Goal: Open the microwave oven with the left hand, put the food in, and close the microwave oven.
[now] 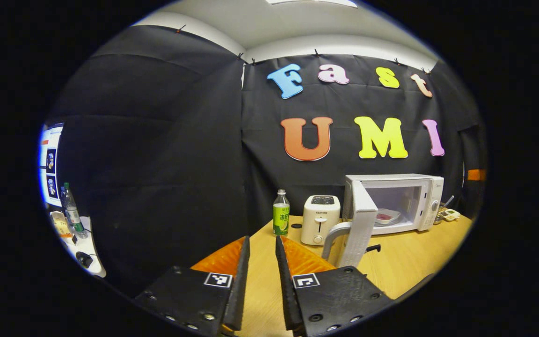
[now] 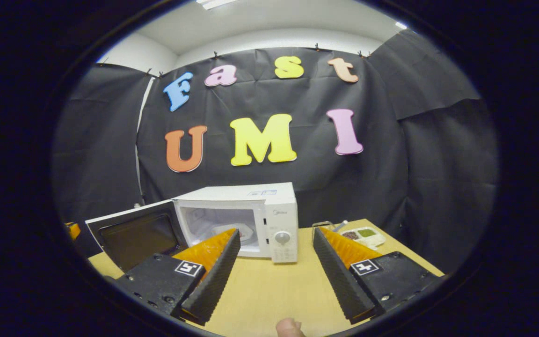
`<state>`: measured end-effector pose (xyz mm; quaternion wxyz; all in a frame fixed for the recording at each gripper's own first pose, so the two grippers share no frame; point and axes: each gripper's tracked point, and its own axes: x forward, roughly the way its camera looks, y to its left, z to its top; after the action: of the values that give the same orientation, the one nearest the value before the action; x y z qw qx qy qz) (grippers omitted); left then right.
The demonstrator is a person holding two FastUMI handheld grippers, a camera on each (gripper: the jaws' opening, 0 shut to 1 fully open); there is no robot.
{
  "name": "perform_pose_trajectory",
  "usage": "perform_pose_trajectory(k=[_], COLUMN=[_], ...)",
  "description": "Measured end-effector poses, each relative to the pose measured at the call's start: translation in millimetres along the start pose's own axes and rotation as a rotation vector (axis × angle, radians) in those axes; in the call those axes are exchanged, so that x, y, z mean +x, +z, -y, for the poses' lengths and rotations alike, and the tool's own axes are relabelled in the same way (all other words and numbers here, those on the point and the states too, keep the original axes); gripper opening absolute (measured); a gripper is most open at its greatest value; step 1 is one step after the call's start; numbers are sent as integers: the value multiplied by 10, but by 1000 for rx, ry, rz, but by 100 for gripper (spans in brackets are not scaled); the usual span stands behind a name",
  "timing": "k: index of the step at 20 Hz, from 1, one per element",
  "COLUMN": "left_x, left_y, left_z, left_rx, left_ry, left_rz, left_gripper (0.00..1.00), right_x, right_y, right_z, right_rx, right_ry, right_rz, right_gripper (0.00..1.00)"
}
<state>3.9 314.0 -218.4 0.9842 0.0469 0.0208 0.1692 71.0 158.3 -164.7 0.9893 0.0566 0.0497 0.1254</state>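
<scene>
The microwave (image 1: 393,203) stands at the back of the wooden table (image 1: 410,262) with its door (image 1: 360,224) swung wide open, and a shallow dish of food (image 1: 386,216) already sits on the cavity floor. So two of the three steps look done; what is left is closing the door.

The left gripper (image 1: 262,248) hangs well back from the oven, its fingers nearly together with a narrow gap and nothing between them. The right gripper (image 2: 274,243) is spread wide and empty, facing the open cavity (a fingertip shows at the bottom edge of the right gripper view).

The oven is a boxy white shell with a round knob (image 2: 281,238) on its panel; the door is a flat slab with a dark glossy window (image 2: 138,234) and a curved pale handle (image 1: 335,236). The food looks reddish, probably on a pale tray, though it is too small to be sure. The finger faces are ridged. A smooth white toaster (image 1: 320,219) and a green-labelled plastic bottle (image 1: 280,213) stand left of the oven, a compartment tray (image 2: 360,235) to its right.
</scene>
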Motion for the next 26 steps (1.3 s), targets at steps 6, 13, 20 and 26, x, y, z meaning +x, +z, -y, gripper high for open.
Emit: perform_pose_trajectory(k=[6, 13, 20, 26], left_x=[307, 387, 182, -78], left_y=[-210, -463, -447, -300], left_z=[311, 813, 1253, 2029], left_rx=[-48, -32, -29, 19], left_ry=[-129, -241, -294, -421], left_rz=[-57, -102, -86, -34], left_gripper=[0, 0, 0, 0], right_x=[-635, -1075, -1511, -1937], right_y=[265, 268, 348, 509], right_z=[345, 522, 766, 1130], right_rx=[-34, -38, 5, -4], right_ry=[-17, -15, -9, -73], right_rz=[21, 28, 43, 87], right_gripper=[90, 90, 90, 100])
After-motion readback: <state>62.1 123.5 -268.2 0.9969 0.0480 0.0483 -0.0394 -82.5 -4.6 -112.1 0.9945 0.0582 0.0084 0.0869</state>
